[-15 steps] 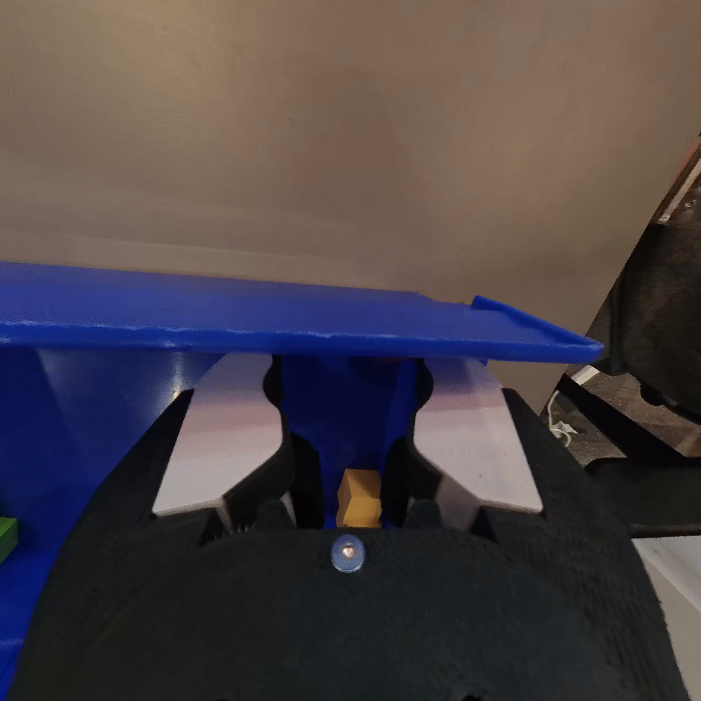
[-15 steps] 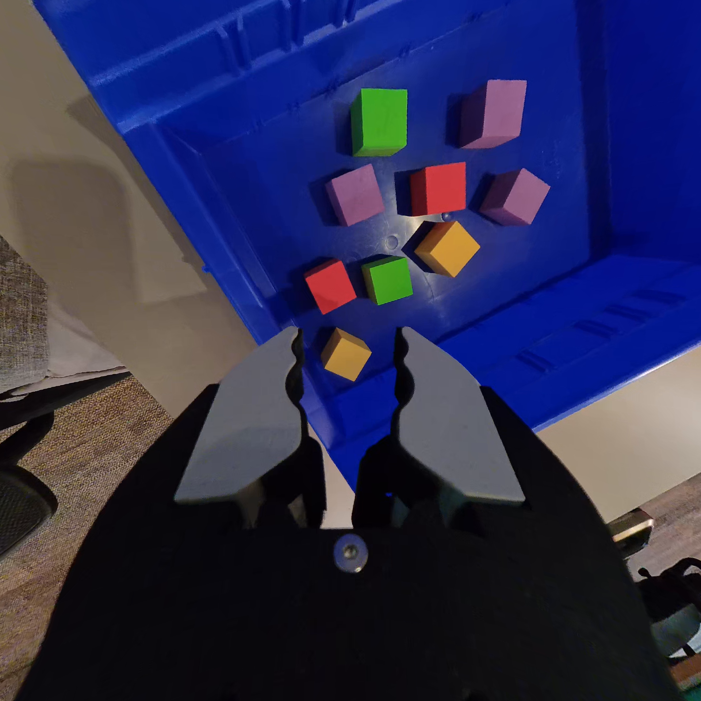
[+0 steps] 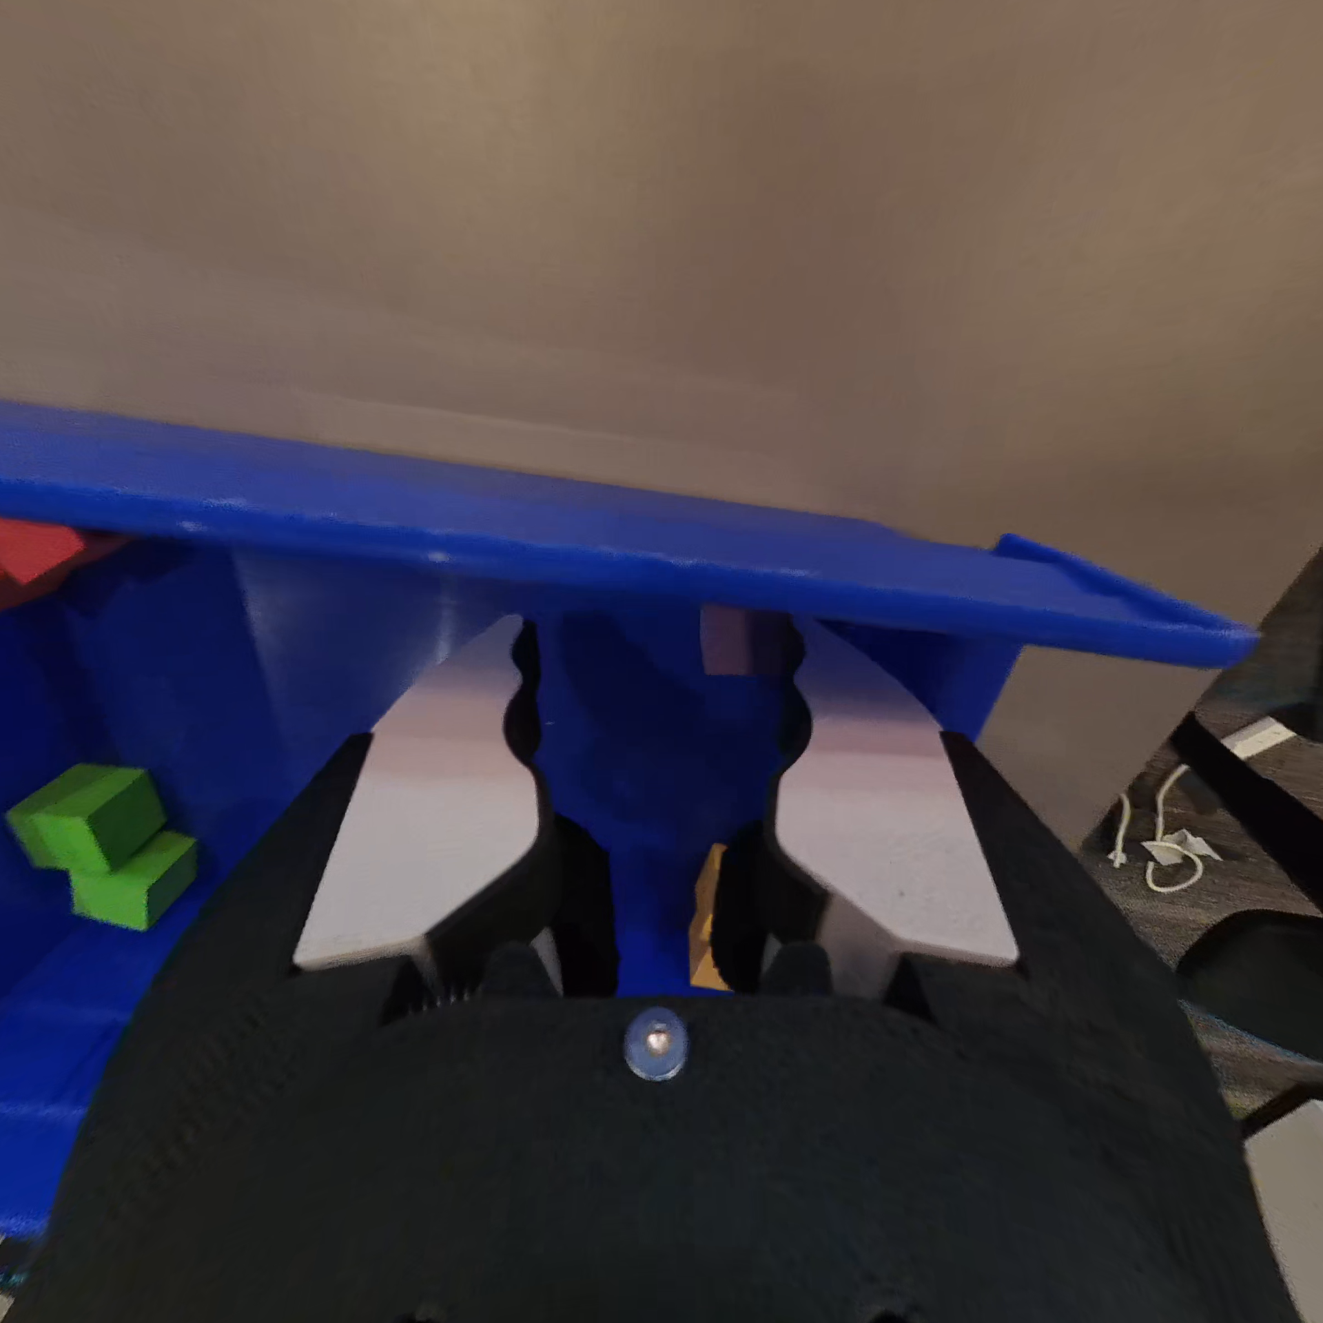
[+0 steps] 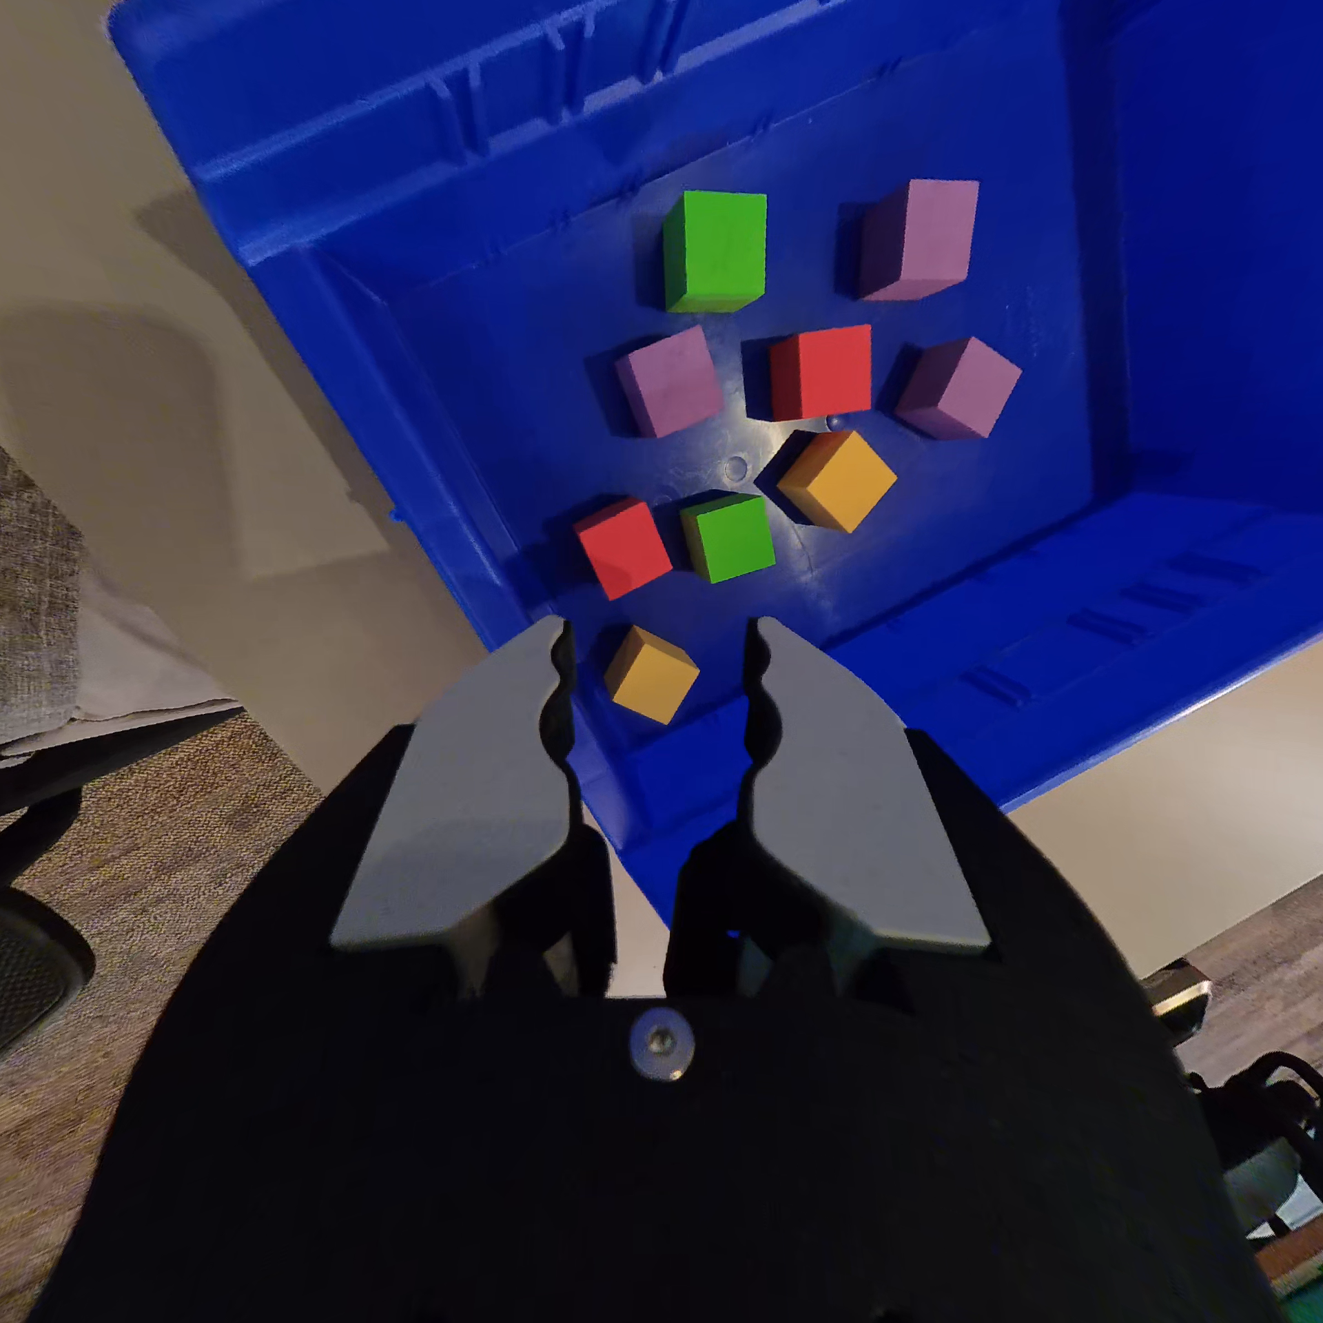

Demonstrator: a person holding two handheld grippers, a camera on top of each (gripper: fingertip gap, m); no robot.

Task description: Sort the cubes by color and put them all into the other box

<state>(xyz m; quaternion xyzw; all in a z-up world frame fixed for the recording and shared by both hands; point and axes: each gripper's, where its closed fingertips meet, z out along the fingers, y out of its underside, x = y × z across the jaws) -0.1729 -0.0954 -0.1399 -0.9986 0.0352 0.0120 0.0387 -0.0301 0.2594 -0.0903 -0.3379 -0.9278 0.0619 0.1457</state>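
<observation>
the right gripper (image 4: 657, 637) is hovering above the near corner of a deep blue moulded plastic bin (image 4: 401, 236), its two grey fingers (image 4: 465, 795) standing apart with nothing between them. framed in that gap, down on the bin floor, a small orange cube (image 4: 650, 674) is lying close to the corner where two walls meet. being tucked there, it is leaving little room for a finger on the wall side.

the other cubes are lying loose and mostly apart across the middle of the floor: a small red cube (image 4: 623, 548) just beside a small green cube (image 4: 729, 537), a larger orange cube (image 4: 837, 480), a red cube (image 4: 822, 372), three purple cubes (one at (image 4: 669, 381)) and a larger green cube (image 4: 714, 250) toward the far wall. the bin itself is sitting on a pale beige tabletop (image 4: 143, 401), near its edge, with grey carpet (image 4: 143, 823) below.

the left gripper (image 3: 655, 630) is reaching low inside the same blue bin (image 3: 644, 565), below its rim, with its pale fingers (image 3: 429, 823) also spread wide and gripping nothing. a sliver of an orange cube (image 3: 705, 916) is showing between the finger bases, partly hidden by the right-hand one; whether it is touching that finger cannot be told. green cubes (image 3: 100, 859) are lying to the left, and a red one (image 3: 36, 551) and a purple one (image 3: 723, 641) are showing just under the rim.
</observation>
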